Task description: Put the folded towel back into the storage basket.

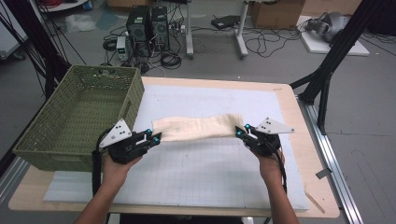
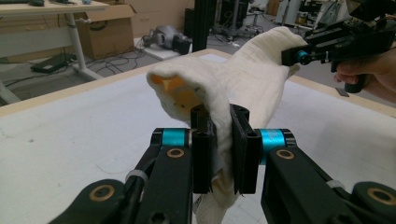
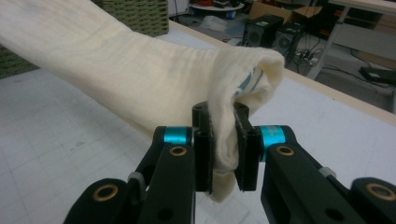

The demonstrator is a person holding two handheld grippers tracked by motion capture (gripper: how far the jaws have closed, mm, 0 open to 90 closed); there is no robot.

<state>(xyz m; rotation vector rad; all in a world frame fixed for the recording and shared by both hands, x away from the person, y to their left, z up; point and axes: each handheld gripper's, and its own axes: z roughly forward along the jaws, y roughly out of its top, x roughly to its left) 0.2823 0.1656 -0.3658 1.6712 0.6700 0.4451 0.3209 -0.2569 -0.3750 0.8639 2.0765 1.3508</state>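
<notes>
Cloth (image 1: 198, 127) stretched between both grippers, held above mat (image 1: 205, 172) near table middle — likely pulled taut for folding or for moving to basket (image 1: 79, 116) at left. Left gripper (image 1: 156, 136) clamped on one end, right gripper (image 1: 239, 131) clamped on other — jaws closed on bunched fabric. Hands level, well apart, forearms reaching in from near edge, grippers pointing inward.

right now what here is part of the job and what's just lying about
In the job:
cream folded cloth
left gripper, clamped on one end
right gripper, clamped on the other end
green woven plastic basket, probably

Lying about:
black computer towers
brown cardboard box
</notes>
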